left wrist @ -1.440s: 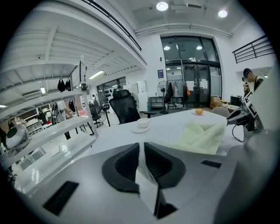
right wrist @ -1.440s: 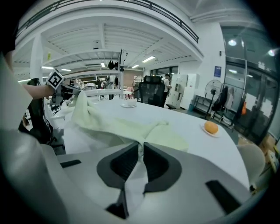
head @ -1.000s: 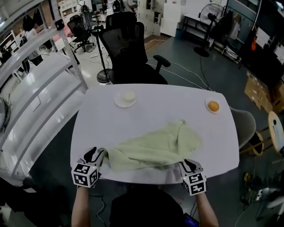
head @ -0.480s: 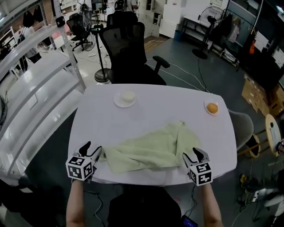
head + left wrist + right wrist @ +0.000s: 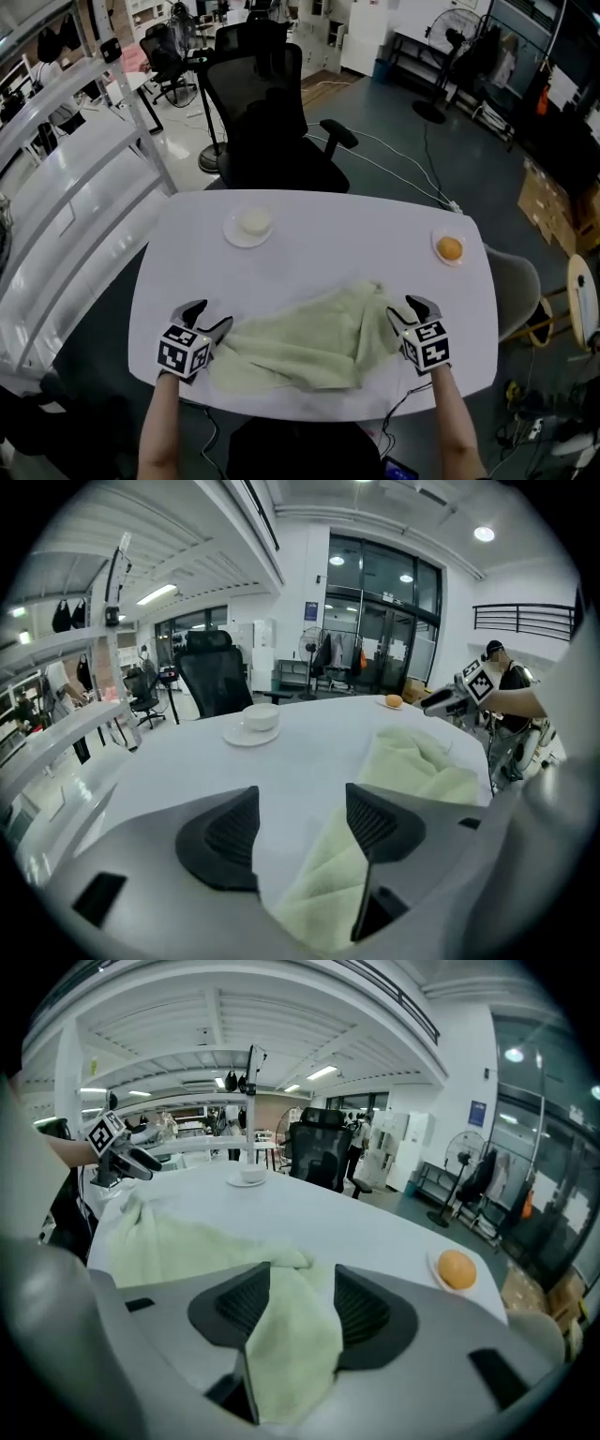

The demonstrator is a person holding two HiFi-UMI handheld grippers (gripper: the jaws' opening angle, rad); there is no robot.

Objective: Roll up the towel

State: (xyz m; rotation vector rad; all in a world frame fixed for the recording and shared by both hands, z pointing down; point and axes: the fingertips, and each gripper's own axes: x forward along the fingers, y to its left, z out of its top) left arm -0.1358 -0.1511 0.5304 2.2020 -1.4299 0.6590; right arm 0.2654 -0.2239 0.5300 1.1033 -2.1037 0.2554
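White table (image 5: 356, 234) bears crumpled towel (image 5: 300, 342), unrolled.

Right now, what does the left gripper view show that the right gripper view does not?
Only the left gripper view: the right gripper from outside, across the table, and the left gripper with its own jaws apart and just opened wider, the towel edge by one pad.
Only the right gripper view: the left gripper from outside, and the right jaws, recently opened and now slightly narrower, towel lying between them.
Both: pale green towel, white table, white cup on saucer, orange, black office chair.
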